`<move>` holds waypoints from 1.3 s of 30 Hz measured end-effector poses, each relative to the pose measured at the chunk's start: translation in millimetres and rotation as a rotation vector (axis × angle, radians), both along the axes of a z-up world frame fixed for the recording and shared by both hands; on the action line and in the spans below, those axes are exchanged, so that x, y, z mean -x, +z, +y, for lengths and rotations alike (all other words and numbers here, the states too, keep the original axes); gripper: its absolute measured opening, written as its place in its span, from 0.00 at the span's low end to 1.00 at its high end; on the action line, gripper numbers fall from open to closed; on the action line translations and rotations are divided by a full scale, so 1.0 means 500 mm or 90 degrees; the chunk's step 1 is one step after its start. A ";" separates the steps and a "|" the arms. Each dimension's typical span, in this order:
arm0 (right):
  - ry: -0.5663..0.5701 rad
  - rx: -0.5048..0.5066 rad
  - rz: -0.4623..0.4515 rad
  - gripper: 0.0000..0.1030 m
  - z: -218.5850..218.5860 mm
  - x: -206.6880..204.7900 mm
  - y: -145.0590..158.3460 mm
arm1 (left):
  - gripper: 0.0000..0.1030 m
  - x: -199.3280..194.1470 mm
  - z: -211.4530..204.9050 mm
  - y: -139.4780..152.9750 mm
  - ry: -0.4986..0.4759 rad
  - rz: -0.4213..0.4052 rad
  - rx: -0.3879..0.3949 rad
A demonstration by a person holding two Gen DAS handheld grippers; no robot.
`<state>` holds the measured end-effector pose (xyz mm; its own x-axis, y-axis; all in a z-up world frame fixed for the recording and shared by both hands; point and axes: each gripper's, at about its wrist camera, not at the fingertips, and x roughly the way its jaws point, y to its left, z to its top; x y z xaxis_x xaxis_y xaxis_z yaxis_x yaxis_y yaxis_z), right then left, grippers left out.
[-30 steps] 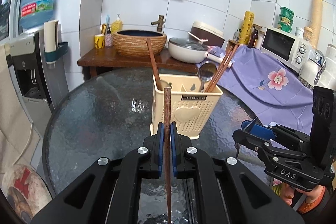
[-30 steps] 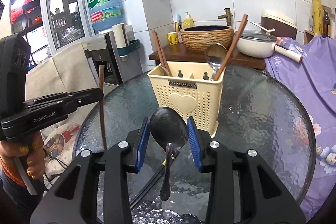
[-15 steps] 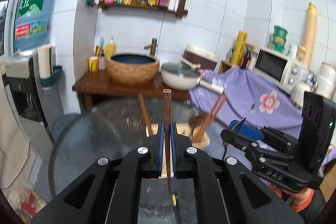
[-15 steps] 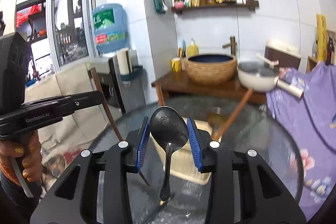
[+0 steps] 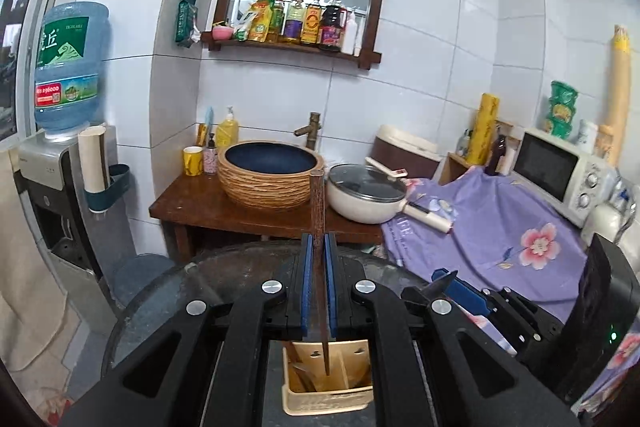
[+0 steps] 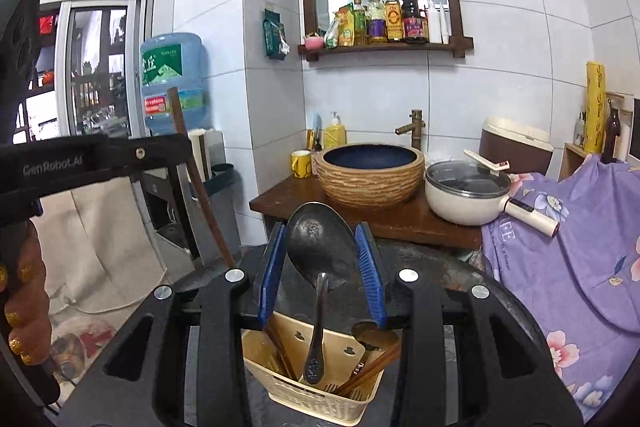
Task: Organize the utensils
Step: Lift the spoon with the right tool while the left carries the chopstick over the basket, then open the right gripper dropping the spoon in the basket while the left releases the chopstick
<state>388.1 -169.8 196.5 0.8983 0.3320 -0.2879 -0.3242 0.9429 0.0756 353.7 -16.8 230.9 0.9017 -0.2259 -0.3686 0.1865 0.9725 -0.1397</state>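
Note:
My left gripper (image 5: pixel 317 247) is shut on a brown wooden chopstick (image 5: pixel 318 203), held upright with its lower tip over the cream utensil holder (image 5: pixel 326 393) below. My right gripper (image 6: pixel 320 243) is shut on the bowl of a dark metal spoon (image 6: pixel 320 251), whose handle hangs down into the cream utensil holder (image 6: pixel 312 399). Chopsticks (image 6: pixel 372 367) and another utensil stand in that holder. The left gripper with its chopstick (image 6: pixel 196 179) shows at the left of the right wrist view; the right gripper (image 5: pixel 460 291) shows at the right of the left wrist view.
The holder stands on a round dark glass table (image 6: pixel 500 311). Behind it a wooden stand (image 5: pixel 200 207) carries a woven basin (image 5: pixel 270 173) and a white lidded pan (image 5: pixel 366 195). A purple flowered cloth (image 5: pixel 500 227), a microwave (image 5: pixel 560 171) and a water dispenser (image 5: pixel 60 163) surround the table.
Both grippers have risen and moved over the holder, which now lies directly below them. The chopstick and spoon stay gripped, their lower ends now at the holder's compartments.

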 end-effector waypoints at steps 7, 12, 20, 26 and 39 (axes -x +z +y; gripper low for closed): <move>-0.030 0.009 -0.001 0.36 0.001 -0.025 -0.106 | 0.06 -0.027 -0.001 -0.090 0.003 0.037 0.008; -0.028 0.017 0.018 0.36 0.010 -0.026 -0.159 | 0.06 -0.034 0.002 -0.144 -0.001 0.067 0.006; -0.020 0.051 0.022 0.36 0.029 -0.012 -0.216 | 0.06 -0.044 -0.005 -0.210 -0.018 0.107 -0.005; -0.025 0.057 0.038 0.36 0.028 -0.013 -0.245 | 0.06 -0.047 -0.005 -0.230 -0.016 0.115 -0.014; -0.024 0.080 -0.005 0.61 0.026 0.041 -0.246 | 0.43 -0.006 0.019 -0.222 -0.014 0.081 0.008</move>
